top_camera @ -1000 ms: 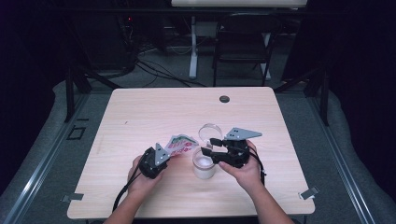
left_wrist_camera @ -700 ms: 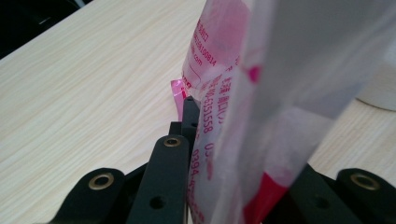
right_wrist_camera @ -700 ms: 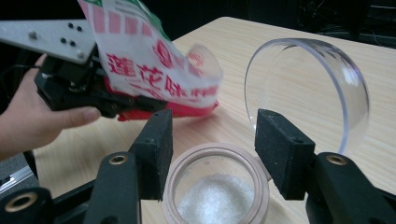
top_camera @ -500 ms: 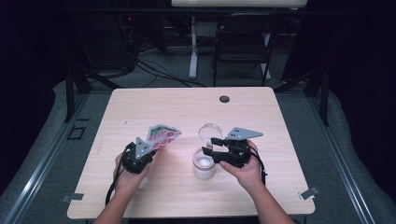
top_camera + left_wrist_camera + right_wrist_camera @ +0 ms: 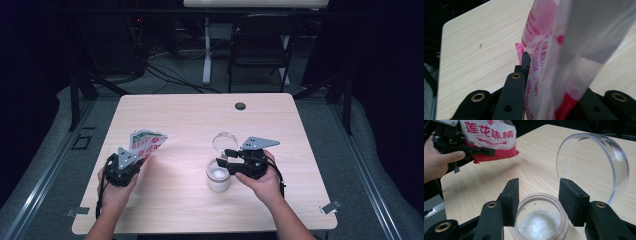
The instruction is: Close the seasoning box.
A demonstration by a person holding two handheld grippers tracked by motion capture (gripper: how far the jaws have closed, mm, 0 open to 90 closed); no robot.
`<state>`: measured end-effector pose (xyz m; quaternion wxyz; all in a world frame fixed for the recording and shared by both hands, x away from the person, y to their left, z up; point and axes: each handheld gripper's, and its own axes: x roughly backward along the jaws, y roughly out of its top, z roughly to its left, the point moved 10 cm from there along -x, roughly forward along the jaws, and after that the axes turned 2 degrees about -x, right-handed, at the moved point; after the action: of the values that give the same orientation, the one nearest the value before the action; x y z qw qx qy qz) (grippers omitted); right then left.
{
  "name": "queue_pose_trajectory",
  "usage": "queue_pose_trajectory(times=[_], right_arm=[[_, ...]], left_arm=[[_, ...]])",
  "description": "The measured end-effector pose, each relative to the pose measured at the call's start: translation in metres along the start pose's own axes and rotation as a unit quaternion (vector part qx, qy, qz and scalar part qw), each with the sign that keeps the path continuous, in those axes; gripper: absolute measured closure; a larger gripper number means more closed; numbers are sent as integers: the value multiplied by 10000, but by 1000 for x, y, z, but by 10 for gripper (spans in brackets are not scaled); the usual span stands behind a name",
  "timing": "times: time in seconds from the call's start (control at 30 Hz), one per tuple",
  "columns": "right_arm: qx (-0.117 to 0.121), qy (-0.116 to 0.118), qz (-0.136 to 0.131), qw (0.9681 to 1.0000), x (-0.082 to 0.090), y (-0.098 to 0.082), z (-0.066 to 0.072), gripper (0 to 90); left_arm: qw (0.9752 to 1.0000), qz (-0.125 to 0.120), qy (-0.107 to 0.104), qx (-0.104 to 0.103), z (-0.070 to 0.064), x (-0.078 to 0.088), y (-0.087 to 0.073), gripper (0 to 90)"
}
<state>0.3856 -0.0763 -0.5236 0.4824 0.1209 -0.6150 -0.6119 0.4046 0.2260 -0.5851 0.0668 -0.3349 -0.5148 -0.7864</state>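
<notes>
Light wood-grain table [image 5: 190, 120], rounded corners, standing on grey carpeted floor [image 5: 360, 150]. Small dark round grommet [image 5: 240, 106] set in the tabletop near the far edge, right of centre. Open jar [image 5: 219, 179] stands on the table toward the near right, white granules inside; its clear hinged lid [image 5: 224, 141] is tipped up behind it. Two small metal brackets at the near corners, left [image 5: 75, 212] and right [image 5: 332, 205]. Rest of top bare.

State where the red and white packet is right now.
In the high view the packet is over the table's left side, clamped in the left tool, well left of the jar at the right tool.
</notes>
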Motion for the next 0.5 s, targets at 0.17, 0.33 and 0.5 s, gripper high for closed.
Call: queue_pose_trajectory(times=[0.17, 0.33, 0.5], right_arm=[[39, -133, 59, 9999, -1, -1, -3, 497], [27, -209, 108, 9997, 0, -2, -4, 531], [59, -166, 75, 9998, 0, -2, -2, 539]], left_arm=[[9998, 24, 153, 160, 12, 3, -10, 801], [9992, 42, 228, 339, 19, 3, -17, 801], [9986, 152, 288, 411, 21, -1, -25, 800]])
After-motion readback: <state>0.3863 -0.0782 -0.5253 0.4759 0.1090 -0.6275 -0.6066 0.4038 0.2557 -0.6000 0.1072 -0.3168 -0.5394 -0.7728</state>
